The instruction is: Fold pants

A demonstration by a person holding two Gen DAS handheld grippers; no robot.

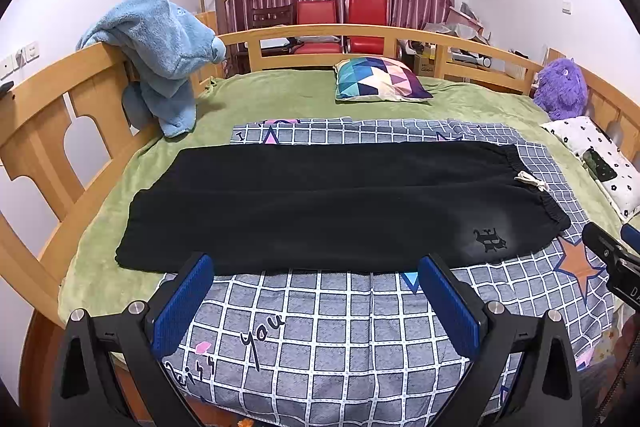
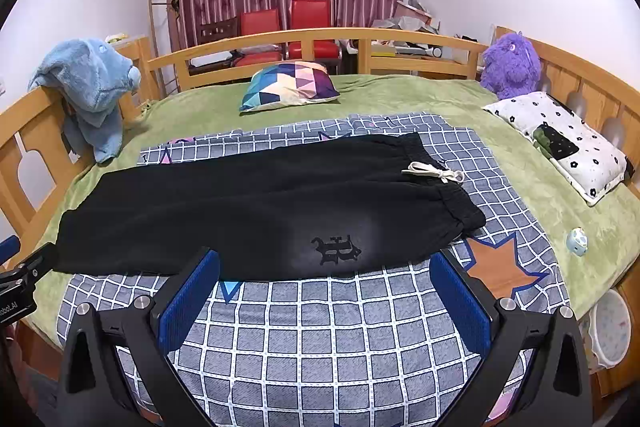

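Observation:
Black pants (image 1: pixel 320 203) lie flat across a grey checked sheet (image 1: pixel 320 327) on the bed, waistband with a white drawstring (image 1: pixel 530 181) to the right, leg ends to the left. They also show in the right wrist view (image 2: pixel 256 211), with the drawstring (image 2: pixel 434 173) and a dark logo (image 2: pixel 336 249). My left gripper (image 1: pixel 314 269) is open and empty, just short of the pants' near edge. My right gripper (image 2: pixel 326 265) is open and empty, its tips at the near edge by the logo. Part of the right gripper shows at the left view's right edge (image 1: pixel 612 259).
The bed has a green blanket (image 1: pixel 280 95) and a wooden rail (image 1: pixel 48 131). A blue plush towel (image 1: pixel 160 55) hangs on the left rail. A colourful pillow (image 1: pixel 380 79), a purple plush toy (image 2: pixel 510 65), a white floral pillow (image 2: pixel 560 143) and a small round toy (image 2: pixel 576 241) lie around.

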